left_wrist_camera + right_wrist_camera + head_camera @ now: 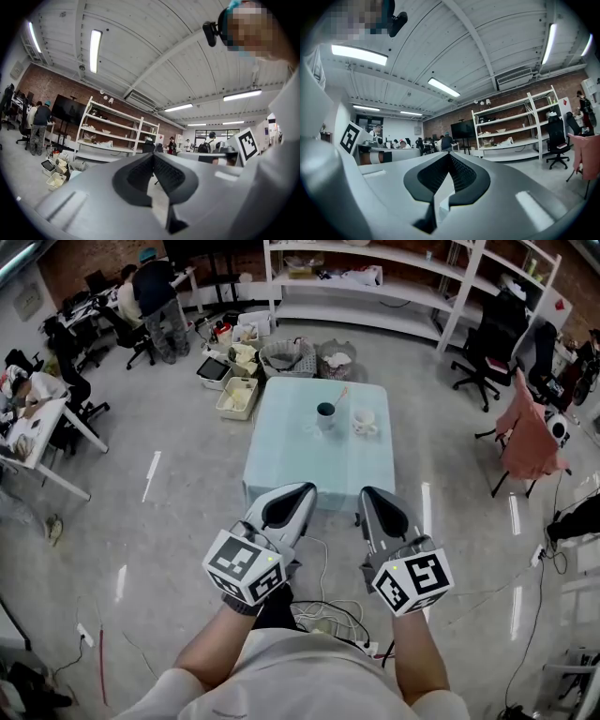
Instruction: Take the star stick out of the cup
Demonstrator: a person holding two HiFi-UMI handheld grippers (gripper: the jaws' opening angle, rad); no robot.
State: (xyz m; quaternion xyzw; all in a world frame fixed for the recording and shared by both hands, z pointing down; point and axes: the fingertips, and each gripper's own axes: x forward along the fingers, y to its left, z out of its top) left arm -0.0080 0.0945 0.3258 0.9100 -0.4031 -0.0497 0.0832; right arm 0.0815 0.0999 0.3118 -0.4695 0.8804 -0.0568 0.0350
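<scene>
Left gripper: held close to the person's body, jaws clenched tip to tip with nothing between them.
Right gripper: beside the left one and apart from it, jaws likewise pressed together on nothing.
Table: covered in pale green cloth, ahead of both grippers and well apart from them.
Cup: dark, upright, on the table's far half.
Star stick: stood in the cup, leaning right; too small to show a star, so probably the tan piece above the rim.
White mug: just right of the cup.
Baskets: on the floor past the table's far edge.
Shelves: white, against the back wall.
</scene>
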